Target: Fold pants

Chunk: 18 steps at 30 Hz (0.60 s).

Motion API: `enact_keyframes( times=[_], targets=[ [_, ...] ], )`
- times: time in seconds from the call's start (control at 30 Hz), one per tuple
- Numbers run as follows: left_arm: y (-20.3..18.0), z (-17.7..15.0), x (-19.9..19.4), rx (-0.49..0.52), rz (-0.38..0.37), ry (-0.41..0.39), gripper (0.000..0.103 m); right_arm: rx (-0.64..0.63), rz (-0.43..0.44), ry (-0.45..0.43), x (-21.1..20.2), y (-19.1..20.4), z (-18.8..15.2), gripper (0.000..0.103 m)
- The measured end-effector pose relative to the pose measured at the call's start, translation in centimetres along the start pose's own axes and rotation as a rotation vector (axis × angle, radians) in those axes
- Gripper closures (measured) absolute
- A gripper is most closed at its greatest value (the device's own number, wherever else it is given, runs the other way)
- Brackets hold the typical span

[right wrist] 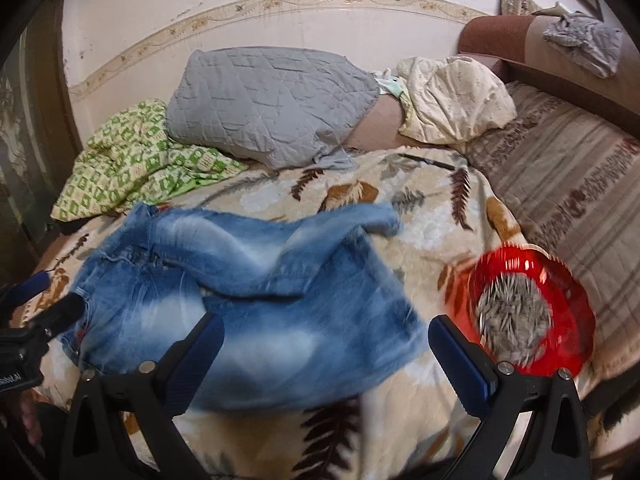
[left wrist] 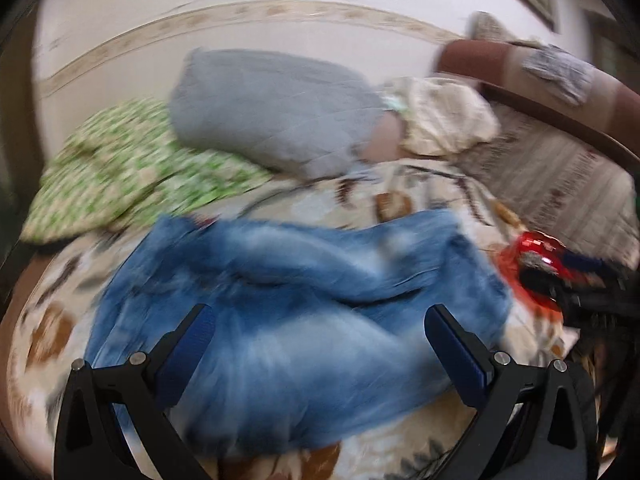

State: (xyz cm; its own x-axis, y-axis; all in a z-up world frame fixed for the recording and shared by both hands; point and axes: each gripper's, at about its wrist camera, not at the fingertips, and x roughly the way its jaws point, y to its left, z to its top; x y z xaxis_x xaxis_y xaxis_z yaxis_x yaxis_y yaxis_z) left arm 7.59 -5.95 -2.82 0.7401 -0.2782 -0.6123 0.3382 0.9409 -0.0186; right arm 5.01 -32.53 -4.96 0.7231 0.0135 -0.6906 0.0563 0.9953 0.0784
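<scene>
Right gripper (right wrist: 326, 334): jaws spread wide, gripping nothing, poised over the near edge of the jeans (right wrist: 240, 304).
Left gripper (left wrist: 320, 326): likewise spread and empty above the denim; in the right wrist view it shows (right wrist: 44, 300) at the jeans' left side, by what looks like the waistband.
Jeans: rumpled on the leaf-print blanket (right wrist: 432, 208), one leg thrown loosely across the other.
Red bowl (right wrist: 560, 320): just right of the jeans, heaped with what look like seeds.
Risk: a leg swung rightward, or a tug on the blanket, could tip the bowl and scatter seeds.
Views: only the right one shows the bowl's contents clearly; the left is blurred.
Beyond the jeans: grey quilt (right wrist: 272, 100), green patterned cloth (right wrist: 132, 160).
</scene>
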Motion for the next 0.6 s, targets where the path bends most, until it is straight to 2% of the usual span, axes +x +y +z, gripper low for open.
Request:
enact_keyframes(
  times=[0.03, 0.13, 0.2, 0.4, 0.5, 0.6],
  targets=[
    [-0.5, 0.7, 0.9, 0.057, -0.058, -0.018, 0.000, -0.011, 0.011, 0.005, 0.5, -1.1, 1.0, 0.000],
    [-1.6, 2.1, 3.7, 0.161, -0.154, -0.007, 0.000, -0.029, 0.057, 0.043, 2.7, -3.6, 3.6, 0.000],
    [-2.7, 2.8, 5.9, 0.235, -0.192, 0.020, 0.000, -0.026, 0.083, 0.065, 4.1, -5.1, 5.0, 0.000],
    [-5.0, 3.2, 12.0, 0.399, -0.232, 0.158, 0.000, 0.051, 0.186, 0.199, 10.1, -9.6, 9.4, 0.000],
    [-5.8, 2.7, 15.6, 0.449, -0.246, 0.279, 0.000, 0.147, 0.245, 0.285, 13.9, -11.2, 10.8, 0.000],
    [-6.2, 2.5, 16.9, 0.496, -0.262, 0.300, 0.000, 0.260, 0.307, 0.367, 17.9, -12.6, 11.3, 0.000]
  ],
)
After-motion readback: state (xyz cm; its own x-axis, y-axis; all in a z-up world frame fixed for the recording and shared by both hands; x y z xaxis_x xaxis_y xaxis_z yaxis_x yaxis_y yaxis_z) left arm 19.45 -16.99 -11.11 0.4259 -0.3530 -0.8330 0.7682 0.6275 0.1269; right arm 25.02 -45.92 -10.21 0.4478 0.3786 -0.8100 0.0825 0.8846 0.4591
